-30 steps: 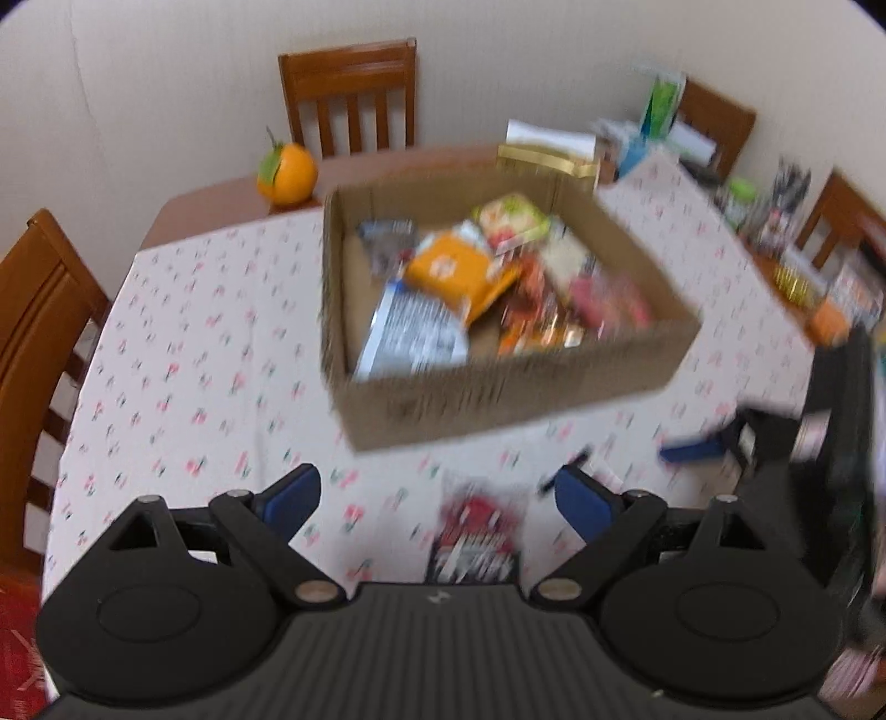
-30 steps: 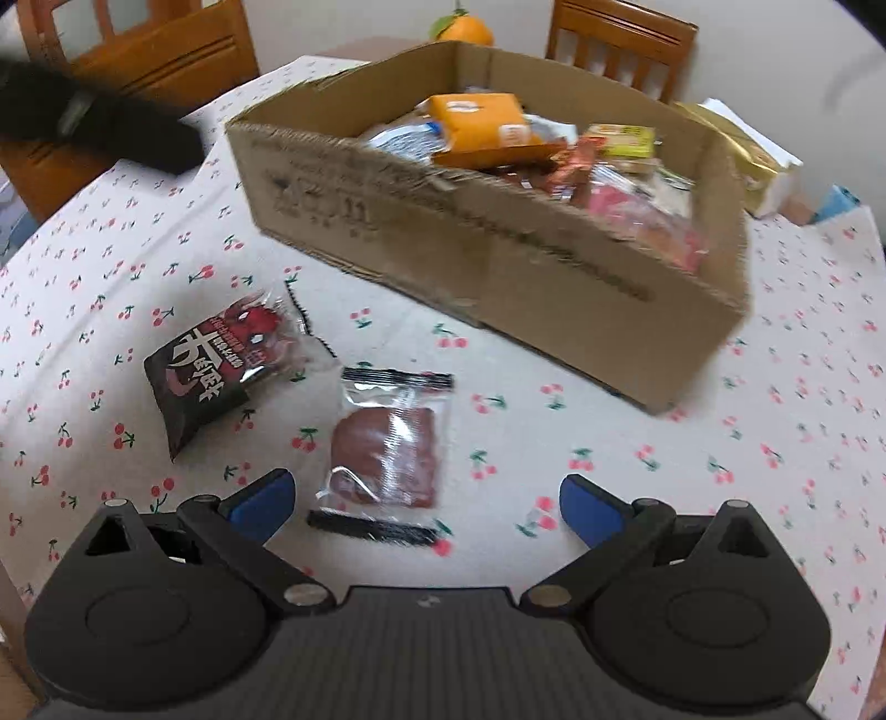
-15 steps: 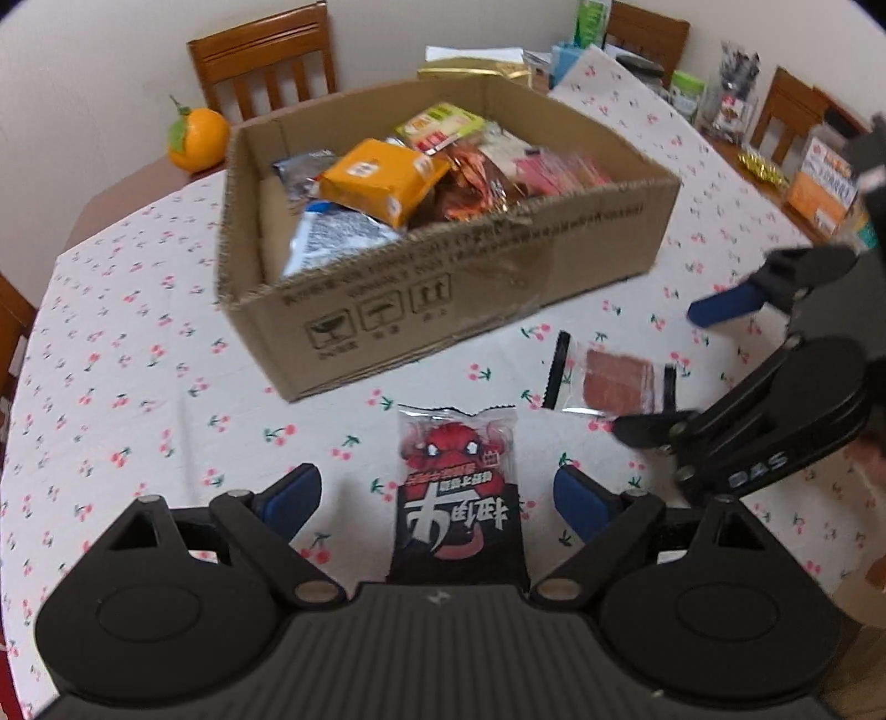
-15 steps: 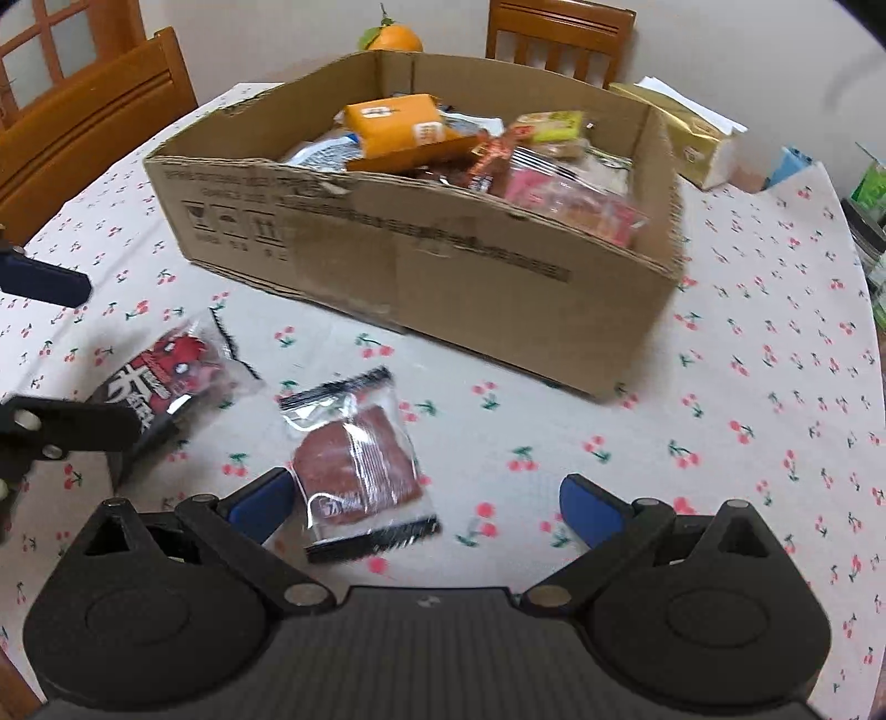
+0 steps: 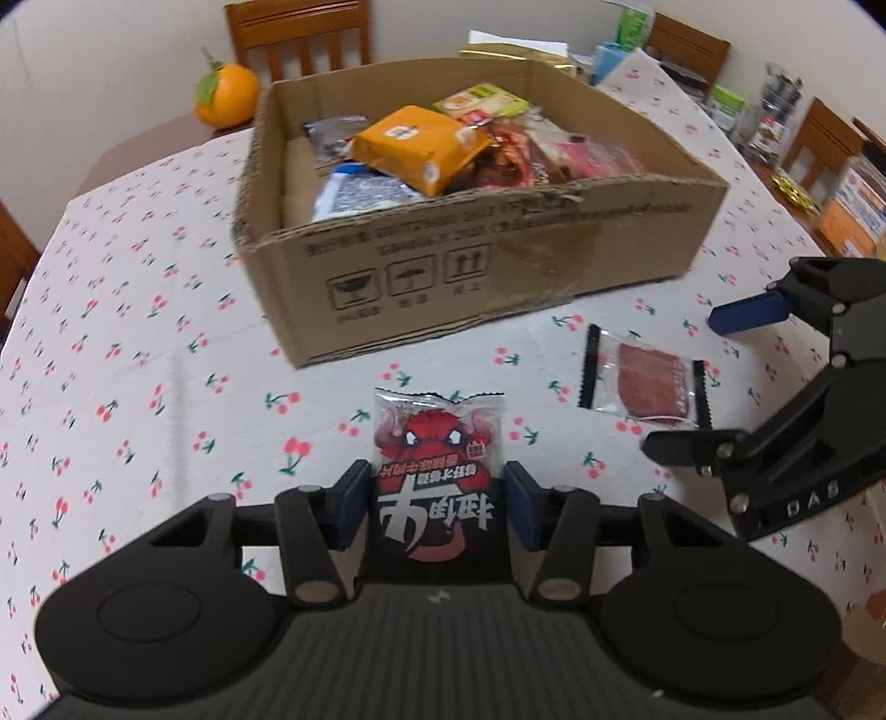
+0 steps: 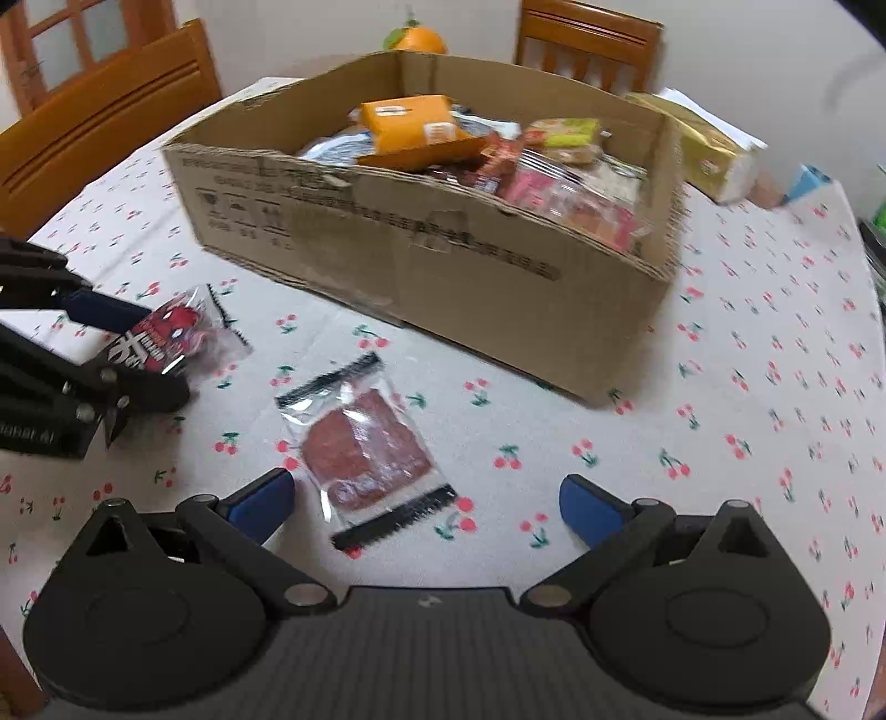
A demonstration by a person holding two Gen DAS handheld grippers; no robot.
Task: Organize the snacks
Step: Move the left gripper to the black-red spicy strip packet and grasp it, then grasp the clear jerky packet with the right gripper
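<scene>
Left gripper (image 5: 437, 501) has just been closing and now has its blue pads (image 5: 354, 507) pressed on both side edges of the black-and-red snack packet (image 5: 437, 465), clamped on its near half; the packet lies flat on the cherry-print tablecloth (image 5: 138, 387), top end with the crimped seal pointing toward the cardboard box (image 5: 476, 277). In the right wrist view the same packet (image 6: 177, 338) shows at left, partly covered by the left gripper's fingers (image 6: 105, 310). Right gripper (image 6: 426, 498) is spread wide with nothing between the pads; it hovers over the clear packet with a reddish-brown slice (image 6: 365, 448), which lies flat on the cloth nearer the left pad and touching neither. From the left wrist view that clear packet (image 5: 642, 382) sits just right of the black-and-red one, apart from it, in front of the box's near right corner, with the right gripper (image 5: 714, 376) above its right end. Box is open-topped and full of mixed snacks: orange pack (image 5: 415, 147) on top, silver-blue bag (image 5: 360, 191) at left, green-yellow pack (image 5: 479, 102) behind, pink and red wrappers (image 5: 581, 158) at right. An orange fruit with leaf (image 5: 227, 94) sits on bare table behind the box's left corner. Wooden chairs (image 5: 299, 33) around the table.
</scene>
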